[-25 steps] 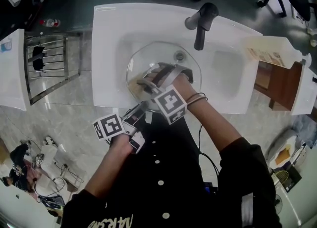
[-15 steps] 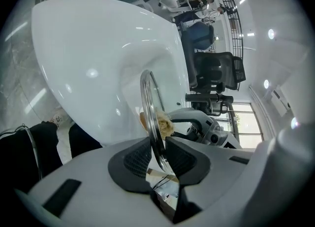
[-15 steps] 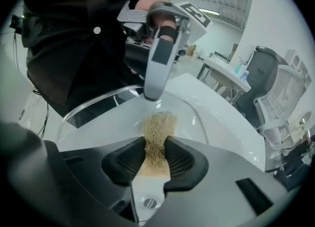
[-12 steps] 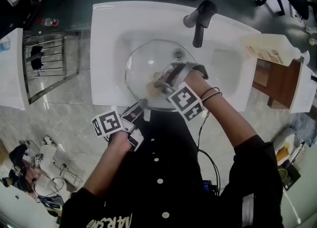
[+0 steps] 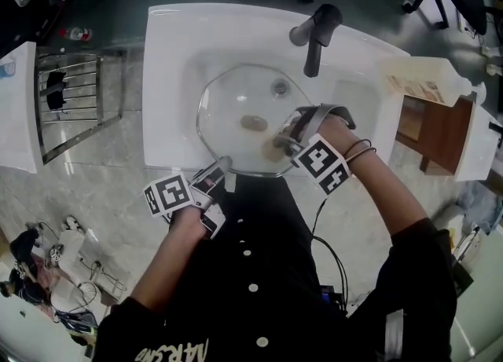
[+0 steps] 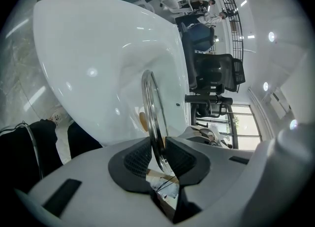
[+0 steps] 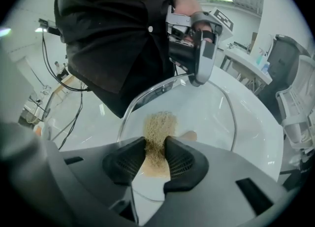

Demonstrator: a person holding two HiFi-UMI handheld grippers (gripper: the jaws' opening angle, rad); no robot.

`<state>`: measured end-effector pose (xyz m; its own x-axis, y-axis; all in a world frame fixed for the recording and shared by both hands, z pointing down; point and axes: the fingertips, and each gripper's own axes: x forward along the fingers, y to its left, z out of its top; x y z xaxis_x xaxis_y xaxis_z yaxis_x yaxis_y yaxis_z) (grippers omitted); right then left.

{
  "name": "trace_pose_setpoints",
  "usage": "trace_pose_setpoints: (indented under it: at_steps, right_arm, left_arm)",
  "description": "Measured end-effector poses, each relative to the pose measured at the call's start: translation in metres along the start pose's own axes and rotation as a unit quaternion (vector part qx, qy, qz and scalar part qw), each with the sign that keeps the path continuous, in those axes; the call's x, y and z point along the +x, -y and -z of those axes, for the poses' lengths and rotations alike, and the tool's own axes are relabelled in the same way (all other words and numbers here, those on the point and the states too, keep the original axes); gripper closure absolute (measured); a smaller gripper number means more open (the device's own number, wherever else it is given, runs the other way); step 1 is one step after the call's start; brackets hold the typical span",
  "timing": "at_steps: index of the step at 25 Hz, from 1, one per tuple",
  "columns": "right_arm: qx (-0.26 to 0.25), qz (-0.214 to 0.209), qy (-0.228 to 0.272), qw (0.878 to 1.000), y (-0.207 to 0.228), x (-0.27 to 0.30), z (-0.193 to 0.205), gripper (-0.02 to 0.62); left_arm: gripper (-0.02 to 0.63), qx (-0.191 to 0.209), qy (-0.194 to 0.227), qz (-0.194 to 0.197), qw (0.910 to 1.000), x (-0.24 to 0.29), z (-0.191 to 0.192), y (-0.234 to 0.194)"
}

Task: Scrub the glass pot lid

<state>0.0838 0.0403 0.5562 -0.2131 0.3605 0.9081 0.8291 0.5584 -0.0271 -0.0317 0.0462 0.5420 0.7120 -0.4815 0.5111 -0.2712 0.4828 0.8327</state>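
The glass pot lid (image 5: 236, 109) is held over the white sink basin, its brownish knob (image 5: 253, 123) showing through the glass. My left gripper (image 5: 221, 167) is shut on the lid's metal rim (image 6: 150, 104) at the near edge, with the rim pinched between both pads. My right gripper (image 5: 288, 143) is shut on a beige scrub pad (image 7: 157, 131), which presses on the lid's glass (image 7: 206, 115) near its right side. In the right gripper view the left gripper (image 7: 201, 68) shows clamped on the lid's far rim.
The black faucet (image 5: 317, 32) reaches over the sink (image 5: 177, 46) from behind, with the drain (image 5: 280, 87) below it. A wire dish rack (image 5: 78, 101) stands at the left. A pale tray (image 5: 428, 84) sits to the sink's right.
My right gripper has drawn the scrub pad across the lid from its left-centre towards its right edge. The left gripper has kept its hold on the rim.
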Motion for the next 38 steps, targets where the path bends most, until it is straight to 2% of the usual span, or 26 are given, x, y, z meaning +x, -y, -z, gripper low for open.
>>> trace_pose_setpoints:
  at_steps: [4, 9, 13, 15, 19, 22, 25, 27, 29, 31, 34, 38]
  right_arm:
    - [-0.003, -0.029, -0.006, 1.0, -0.017, -0.007, 0.008, 0.46]
    - [-0.014, -0.069, -0.021, 0.997, -0.033, -0.014, 0.015, 0.46]
    - [-0.011, -0.075, -0.028, 0.997, -0.034, -0.014, 0.018, 0.46]
    - [-0.004, -0.055, -0.026, 0.998, -0.027, -0.015, 0.018, 0.46]
    - [0.04, 0.051, 0.007, 0.998, 0.013, -0.014, 0.001, 0.46]
    - [0.051, 0.126, 0.021, 0.991, 0.042, -0.004, -0.023, 0.459]
    - [0.048, 0.192, 0.005, 0.98, 0.067, 0.004, -0.037, 0.459]
    - [0.051, 0.224, -0.002, 0.973, 0.077, 0.008, -0.044, 0.459]
    - [0.059, 0.235, 0.002, 0.97, 0.081, 0.01, -0.05, 0.459]
    - [0.054, 0.232, 0.003, 0.971, 0.08, 0.011, -0.052, 0.459]
    - [0.042, 0.211, 0.006, 0.977, 0.074, 0.011, -0.054, 0.46]
    - [0.029, 0.181, 0.01, 0.983, 0.065, 0.008, -0.057, 0.46]
  left_arm:
    - [0.506, -0.012, 0.001, 0.01, 0.9999, 0.0, 0.0, 0.0]
    - [0.506, 0.02, -0.01, 0.016, 0.9996, -0.002, -0.005, -0.001]
    - [0.506, -0.004, -0.016, 0.049, 0.9987, 0.001, -0.002, 0.008]
    - [0.506, -0.008, -0.021, 0.052, 0.9984, 0.001, 0.0, 0.008]
    - [0.508, -0.006, -0.028, 0.057, 0.998, 0.001, 0.001, 0.005]
    - [0.508, -0.01, -0.032, 0.079, 0.9963, 0.001, 0.0, 0.01]
    - [0.508, -0.011, -0.035, 0.072, 0.9967, 0.001, -0.001, 0.009]
    - [0.508, -0.016, -0.035, 0.092, 0.995, 0.003, 0.0, 0.017]
    - [0.508, -0.02, -0.036, 0.094, 0.9947, 0.003, 0.001, 0.016]
    - [0.508, -0.013, -0.038, 0.078, 0.9962, 0.001, 0.001, 0.009]
    - [0.508, -0.009, -0.04, 0.083, 0.9957, 0.002, 0.001, 0.01]
    - [0.509, -0.025, -0.041, 0.096, 0.9942, 0.002, 0.001, 0.013]
